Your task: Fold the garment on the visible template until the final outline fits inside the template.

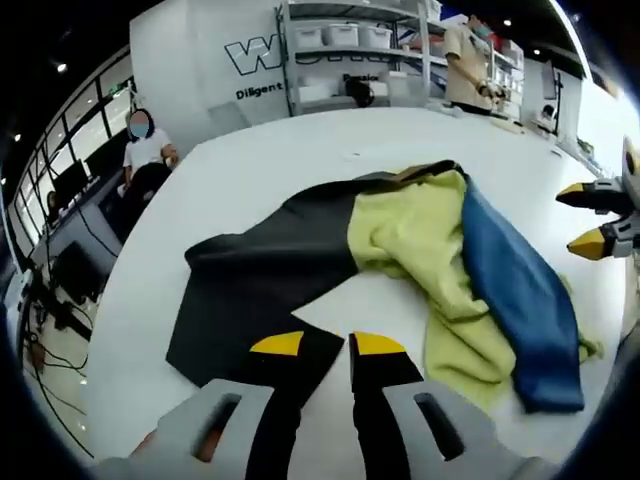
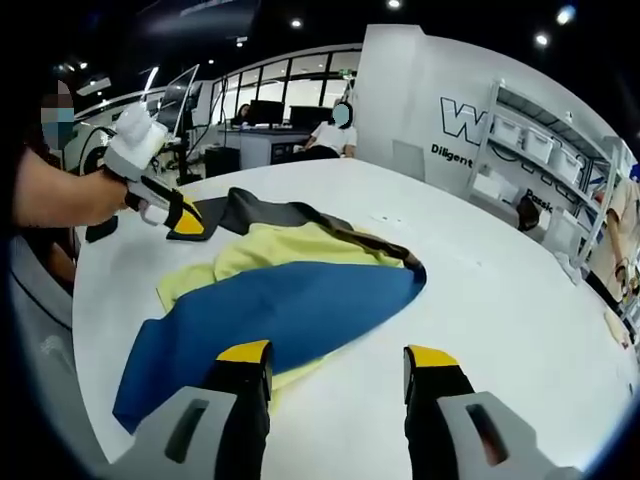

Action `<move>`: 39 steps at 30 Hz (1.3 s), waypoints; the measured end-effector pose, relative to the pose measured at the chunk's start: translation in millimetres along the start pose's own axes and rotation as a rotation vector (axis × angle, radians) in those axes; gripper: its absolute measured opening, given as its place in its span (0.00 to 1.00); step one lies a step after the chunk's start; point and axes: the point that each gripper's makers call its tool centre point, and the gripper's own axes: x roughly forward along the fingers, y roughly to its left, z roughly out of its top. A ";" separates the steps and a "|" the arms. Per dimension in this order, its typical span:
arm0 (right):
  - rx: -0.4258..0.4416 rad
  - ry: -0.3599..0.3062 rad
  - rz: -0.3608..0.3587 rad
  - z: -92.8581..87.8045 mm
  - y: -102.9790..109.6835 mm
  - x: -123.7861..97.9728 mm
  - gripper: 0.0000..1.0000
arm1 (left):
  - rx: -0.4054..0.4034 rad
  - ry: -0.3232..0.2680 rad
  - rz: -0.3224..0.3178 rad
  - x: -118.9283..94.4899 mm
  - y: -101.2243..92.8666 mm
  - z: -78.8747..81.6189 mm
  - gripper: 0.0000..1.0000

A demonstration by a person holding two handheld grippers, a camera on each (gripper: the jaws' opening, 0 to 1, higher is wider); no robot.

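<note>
Left gripper view: left claw (image 1: 328, 345) hides garment (image 1: 400, 260) hem.

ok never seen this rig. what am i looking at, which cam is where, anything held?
No robot arm here: a person holds one pair of two-jaw tongs in each hand, and a fisheye camera rides on each. The left gripper view looks past the left tongs, jaws nearly together over the black part of a garment of black, yellow and blue, lying crumpled on a white table. The right gripper view looks past the right tongs, open and holding nothing, near the blue part. Whether the left pair grips cloth is unclear.
</note>
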 end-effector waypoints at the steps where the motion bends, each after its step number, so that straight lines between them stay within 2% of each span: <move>1: 0.001 -0.002 0.000 0.6 0.2 0.1 0.51 | 0.012 0.003 -0.001 1.2 -1.6 -1.3 0.19; 3: 0.000 -0.004 0.002 1.3 0.7 0.1 0.51 | 0.037 0.022 -0.004 6.1 -3.9 -6.6 0.20; 10: 0.003 -0.005 -0.003 0.5 -1.5 -0.8 0.51 | 0.043 0.052 0.004 16.0 -3.0 -15.0 0.20; 11: 0.004 -0.006 -0.004 0.5 -1.9 -0.8 0.50 | 0.050 0.050 0.005 16.0 -2.3 -14.5 0.19; 12: 0.005 -0.006 -0.004 0.4 -2.2 -0.7 0.50 | 0.043 0.024 -0.001 15.8 -4.2 -10.3 0.19; 15: 0.004 -0.005 -0.003 0.3 -2.1 -0.4 0.50 | 0.043 0.017 -0.001 17.8 -3.7 -8.0 0.19; 26: 0.005 -0.005 -0.006 0.5 -2.9 -0.5 0.50 | 0.055 0.028 0.029 19.9 5.0 -13.5 0.01; 30: 0.006 -0.001 -0.007 -0.6 -3.4 -0.1 0.50 | 0.043 0.021 0.019 19.1 6.0 -14.0 0.00; 36: 0.005 -0.001 -0.006 -0.2 -3.0 0.0 0.50 | 0.023 -0.018 0.017 7.6 11.4 -0.7 0.00; 39: 0.000 0.001 -0.003 0.0 -1.4 0.3 0.49 | 0.021 -0.055 0.042 -6.5 23.9 12.9 0.00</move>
